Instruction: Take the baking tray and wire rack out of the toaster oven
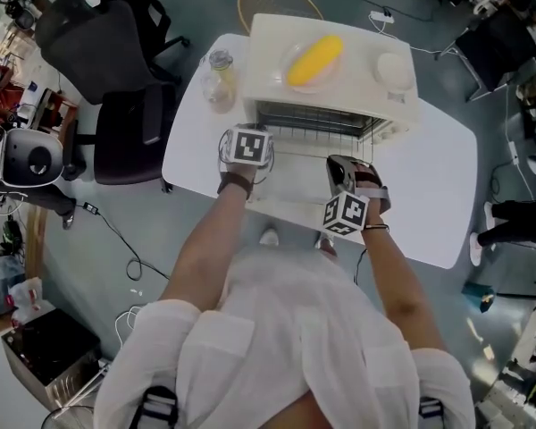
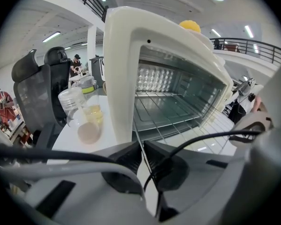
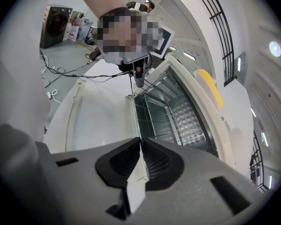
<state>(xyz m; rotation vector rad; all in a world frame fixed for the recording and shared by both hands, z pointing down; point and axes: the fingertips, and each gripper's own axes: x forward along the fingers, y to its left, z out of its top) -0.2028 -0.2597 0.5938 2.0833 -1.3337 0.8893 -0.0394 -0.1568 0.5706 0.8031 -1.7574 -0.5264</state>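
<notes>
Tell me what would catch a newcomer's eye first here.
A white toaster oven stands open on a white table, with a bright yellow cob-shaped thing on top. In front of it, the left gripper and right gripper are both shut on one thin metal edge at the oven's mouth; rack or tray, I cannot tell.

Grey floor [image 1: 80,275] all around, cables [image 1: 123,244] trailing across it. White table [image 1: 447,181] in the middle, black office chairs [image 1: 98,38] parked off its far left corner. Overhead, strip lights [image 2: 51,36] and a balcony railing [image 2: 257,48].
</notes>
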